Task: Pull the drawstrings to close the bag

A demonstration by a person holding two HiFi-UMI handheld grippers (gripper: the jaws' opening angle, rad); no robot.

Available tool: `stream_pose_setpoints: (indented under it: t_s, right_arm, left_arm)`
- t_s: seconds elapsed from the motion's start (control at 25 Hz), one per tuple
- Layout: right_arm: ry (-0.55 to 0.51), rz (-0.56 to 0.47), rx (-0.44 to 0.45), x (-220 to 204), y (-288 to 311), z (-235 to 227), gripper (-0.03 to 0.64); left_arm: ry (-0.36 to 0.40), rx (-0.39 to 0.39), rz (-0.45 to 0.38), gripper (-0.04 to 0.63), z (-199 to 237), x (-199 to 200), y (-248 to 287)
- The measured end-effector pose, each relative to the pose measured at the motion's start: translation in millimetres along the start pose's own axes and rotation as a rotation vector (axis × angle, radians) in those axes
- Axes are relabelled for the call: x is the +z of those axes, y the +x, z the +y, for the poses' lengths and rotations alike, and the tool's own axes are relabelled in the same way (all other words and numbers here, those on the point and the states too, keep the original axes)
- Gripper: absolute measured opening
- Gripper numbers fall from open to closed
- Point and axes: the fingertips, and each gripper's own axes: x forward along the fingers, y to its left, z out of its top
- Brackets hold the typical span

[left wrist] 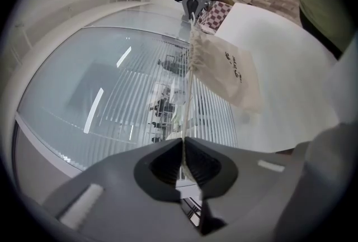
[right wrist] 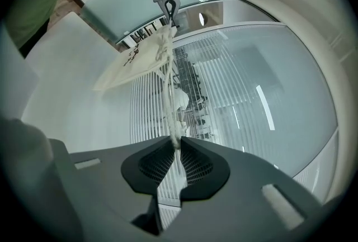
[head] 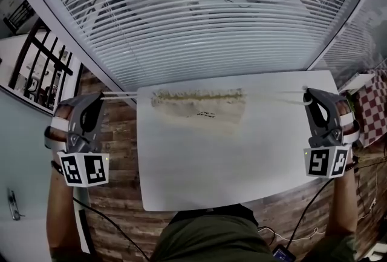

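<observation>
Left gripper (left wrist: 183, 148): jaws pinched almost together on left cord (left wrist: 189, 95). Right gripper (right wrist: 178, 146): jaws narrow, clamped on thicker right cord (right wrist: 169, 102). Cords pale, twisted, taut. Bag (head: 199, 108): beige cloth, flat rectangle, mouth gathered into ruffle. Sits over far part of white table (head: 199, 176). Long axis left-right between grippers; ruffled mouth toward blinds (head: 193, 31).

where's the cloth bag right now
In the head view the beige cloth drawstring bag is centred over the far edge of the white table, strung on taut drawstrings between the left tongs and right tongs.
</observation>
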Motion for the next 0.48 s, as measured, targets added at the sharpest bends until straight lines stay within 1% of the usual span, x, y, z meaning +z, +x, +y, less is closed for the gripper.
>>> stream_pose_setpoints:
  t_s: [0.36,0.48]
  right_arm:
    - [0.037,0.046,-0.044,-12,-7,-18,0.044]
    - [0.055,0.055,-0.064,-12,-7,-26,0.043]
  left_arm:
    - [-0.028,0.032,0.029,0.015,18,-19,-16]
    - [-0.048,0.038,0.035,0.014,21,-25,-20]
